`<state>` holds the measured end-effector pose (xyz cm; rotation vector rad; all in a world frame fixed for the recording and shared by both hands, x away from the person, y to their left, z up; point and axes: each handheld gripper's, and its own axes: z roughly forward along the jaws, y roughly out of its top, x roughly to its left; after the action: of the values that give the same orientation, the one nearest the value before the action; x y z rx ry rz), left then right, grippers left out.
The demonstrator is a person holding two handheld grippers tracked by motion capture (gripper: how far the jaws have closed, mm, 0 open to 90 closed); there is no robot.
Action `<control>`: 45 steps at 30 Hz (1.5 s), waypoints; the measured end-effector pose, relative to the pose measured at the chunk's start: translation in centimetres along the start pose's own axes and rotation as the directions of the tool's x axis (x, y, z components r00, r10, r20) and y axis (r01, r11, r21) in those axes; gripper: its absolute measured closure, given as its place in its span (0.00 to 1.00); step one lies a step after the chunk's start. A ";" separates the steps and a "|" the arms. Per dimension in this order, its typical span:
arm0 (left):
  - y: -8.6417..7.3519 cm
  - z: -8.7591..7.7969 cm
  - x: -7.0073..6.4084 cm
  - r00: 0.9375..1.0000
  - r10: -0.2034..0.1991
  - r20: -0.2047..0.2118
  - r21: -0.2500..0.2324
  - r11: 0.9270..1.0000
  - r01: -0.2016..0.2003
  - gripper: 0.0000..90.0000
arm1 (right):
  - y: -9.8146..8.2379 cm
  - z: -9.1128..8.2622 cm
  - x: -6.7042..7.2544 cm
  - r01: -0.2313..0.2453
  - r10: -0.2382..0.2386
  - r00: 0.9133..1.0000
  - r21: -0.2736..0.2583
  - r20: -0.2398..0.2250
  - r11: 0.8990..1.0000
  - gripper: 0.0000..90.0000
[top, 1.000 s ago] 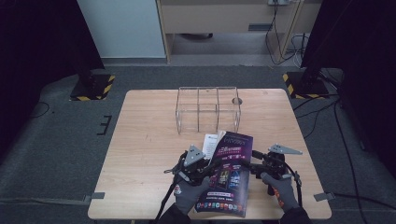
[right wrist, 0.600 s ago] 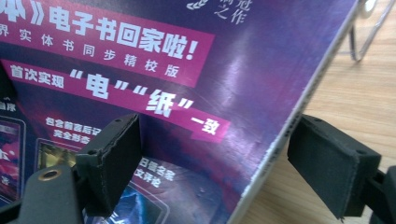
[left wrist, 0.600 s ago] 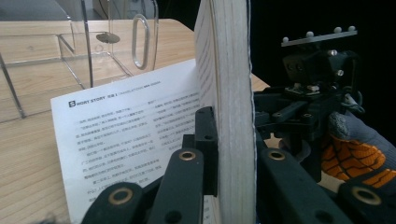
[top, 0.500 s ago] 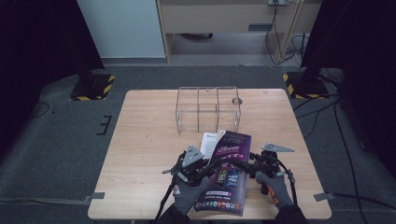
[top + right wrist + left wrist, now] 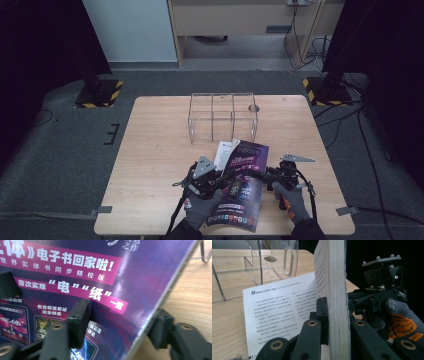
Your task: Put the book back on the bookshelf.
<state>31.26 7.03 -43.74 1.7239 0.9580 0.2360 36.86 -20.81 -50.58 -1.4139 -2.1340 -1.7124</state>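
Observation:
A thick book with a purple cover (image 5: pixel 246 167) lies near the table's front edge, its front part lifted and a white text page (image 5: pixel 279 315) lying open. My left gripper (image 5: pixel 219 178) is shut on the upright block of pages (image 5: pixel 338 290), one jaw on each side. My right gripper (image 5: pixel 268 176) sits at the book's right edge. In the right gripper view the cover (image 5: pixel 75 270) runs between its jaws (image 5: pixel 120 320), which have just been closing. One jaw is over the cover, the other past the edge, with a gap showing, so it counts as open.
A clear acrylic rack (image 5: pixel 222 117) with several compartments stands on the wooden table (image 5: pixel 160 150) behind the book. A round metal disc (image 5: pixel 253 107) lies beside it at the back. A gloved hand (image 5: pixel 402 320) holds the right gripper close by.
My right gripper has shifted a little left onto the book's right edge, and its jaws have narrowed around that edge. The left gripper has kept its grip on the pages.

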 end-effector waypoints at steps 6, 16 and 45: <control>-0.1 0.0 0.3 1.000 -0.008 -0.008 0.000 1.000 0.008 0.92 | 0.2 -0.6 0.2 -0.028 0.028 1.000 -0.004 0.000 1.000 0.69; -0.3 0.2 1.1 0.999 -0.003 -0.046 0.011 1.000 0.004 0.92 | 0.6 -1.2 1.0 -0.022 0.022 1.000 -0.002 0.011 1.000 0.83; -2.9 -4.0 6.9 0.986 -0.070 -0.154 0.003 0.997 0.071 0.61 | 3.6 -2.0 5.5 0.090 -0.091 0.996 -0.031 -0.018 0.995 0.92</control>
<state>32.05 14.92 -46.78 1.6950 1.1326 0.3228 35.21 -19.25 -44.11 -1.3213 -2.2032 -1.7892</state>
